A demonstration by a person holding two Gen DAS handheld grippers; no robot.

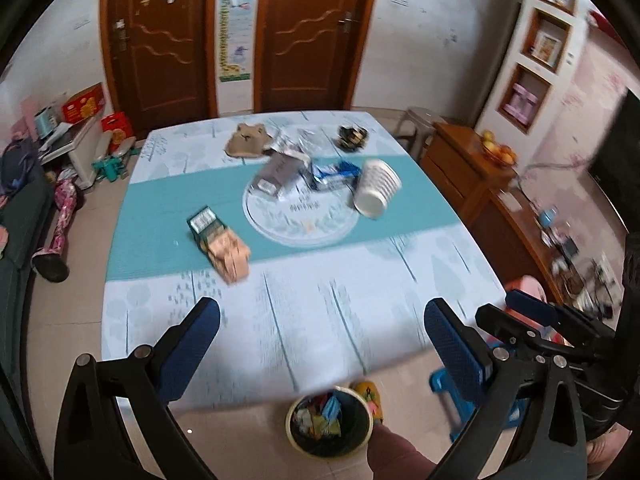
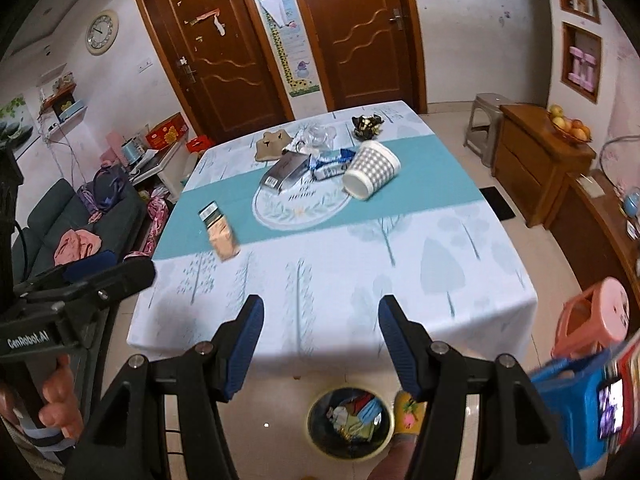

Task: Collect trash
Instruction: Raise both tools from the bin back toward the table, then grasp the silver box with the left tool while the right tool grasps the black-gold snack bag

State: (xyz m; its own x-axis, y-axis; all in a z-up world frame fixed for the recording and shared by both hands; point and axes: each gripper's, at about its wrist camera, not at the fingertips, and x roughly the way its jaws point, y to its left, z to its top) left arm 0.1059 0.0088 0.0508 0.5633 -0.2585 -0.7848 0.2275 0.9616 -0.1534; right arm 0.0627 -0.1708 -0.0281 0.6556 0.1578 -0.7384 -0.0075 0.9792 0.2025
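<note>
Both the left gripper (image 1: 322, 330) and right gripper (image 2: 321, 338) hover with jaws open and empty above the bench (image 2: 460, 264), where a tipped paper cup (image 2: 372, 175) and wrappers await the floor bin (image 2: 350, 424) below.

Two brown panelled wooden doors (image 2: 288, 40) stand in the white back wall, a round cream wall clock (image 2: 102, 32) to their left. A dark green sofa (image 2: 76, 216) sits left, a wooden sideboard (image 2: 540, 160) right, on pale tiled floor (image 2: 492, 184).
</note>
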